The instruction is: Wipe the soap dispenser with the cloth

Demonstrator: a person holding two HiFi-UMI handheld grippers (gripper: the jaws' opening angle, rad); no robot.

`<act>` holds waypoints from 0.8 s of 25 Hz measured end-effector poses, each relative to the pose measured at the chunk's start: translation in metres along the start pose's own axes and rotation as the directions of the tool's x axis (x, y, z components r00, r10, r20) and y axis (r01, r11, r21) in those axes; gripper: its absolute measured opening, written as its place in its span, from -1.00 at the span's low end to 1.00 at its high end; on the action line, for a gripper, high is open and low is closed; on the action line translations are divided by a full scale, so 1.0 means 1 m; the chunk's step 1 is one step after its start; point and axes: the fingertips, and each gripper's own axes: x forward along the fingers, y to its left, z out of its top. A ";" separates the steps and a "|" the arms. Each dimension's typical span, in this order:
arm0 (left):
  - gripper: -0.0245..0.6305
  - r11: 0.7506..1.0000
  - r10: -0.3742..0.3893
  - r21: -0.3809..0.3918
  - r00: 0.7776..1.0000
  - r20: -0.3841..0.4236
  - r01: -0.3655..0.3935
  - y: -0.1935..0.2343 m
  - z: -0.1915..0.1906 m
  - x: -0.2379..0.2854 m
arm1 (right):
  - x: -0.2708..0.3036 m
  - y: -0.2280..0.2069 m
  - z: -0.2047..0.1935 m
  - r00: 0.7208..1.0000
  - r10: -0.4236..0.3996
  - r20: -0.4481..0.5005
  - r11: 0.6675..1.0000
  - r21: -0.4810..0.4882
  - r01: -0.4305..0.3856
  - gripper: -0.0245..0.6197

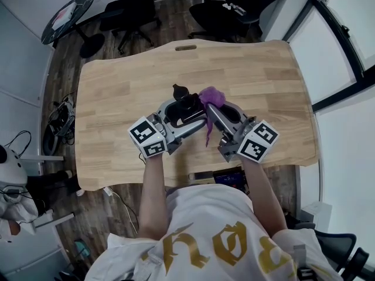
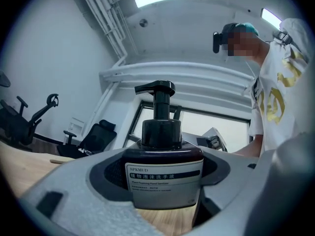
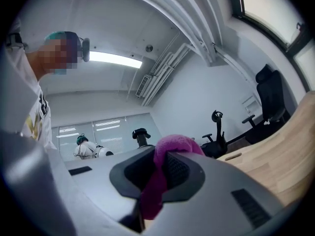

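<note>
The soap dispenser [image 1: 183, 98] is a dark bottle with a black pump and a white label. It stands upright over the middle of the wooden table [image 1: 117, 98]. My left gripper [image 1: 185, 111] is shut on it, and in the left gripper view the bottle [image 2: 165, 173] fills the gap between the jaws of my left gripper [image 2: 165, 200]. My right gripper [image 1: 212, 111] is shut on a purple cloth [image 1: 211, 97], right beside the dispenser, with a strip of cloth hanging down. In the right gripper view the cloth [image 3: 170, 146] bulges out of the jaws of my right gripper [image 3: 158, 173], and the pump [image 3: 141, 132] shows just beyond them.
Black office chairs [image 1: 132, 7] stand along the table's far side. A small round table [image 1: 67, 16] is at the far left and cables [image 1: 58, 122] lie on the floor to the left. Windows [image 1: 345, 34] run down the right. A dark device [image 1: 225, 177] sits at the near edge.
</note>
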 end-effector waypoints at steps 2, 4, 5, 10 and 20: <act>0.17 1.000 -0.022 0.004 1.000 0.007 0.022 -0.004 0.003 0.001 | 0.002 0.000 0.003 1.000 -0.001 0.004 1.000 -0.001 0.001 -0.81; 0.17 0.999 -0.034 0.010 0.999 0.000 0.034 -0.007 0.004 0.002 | 0.002 0.001 0.006 1.000 0.008 0.010 1.000 0.011 -0.008 -0.81; 0.17 0.999 -0.039 0.010 0.999 -0.002 0.039 -0.009 0.005 0.003 | 0.003 0.003 0.008 1.000 0.020 0.017 0.999 0.025 -0.020 -0.81; 0.17 0.998 -0.064 0.008 0.998 0.015 0.064 -0.013 0.011 0.003 | 0.005 0.018 0.017 0.992 0.119 0.043 0.990 0.067 -0.121 -0.81; 0.17 0.996 -0.092 -0.009 0.995 0.041 0.093 -0.014 0.018 0.004 | -0.015 0.033 0.017 0.952 0.305 0.030 0.938 0.165 -0.306 -0.81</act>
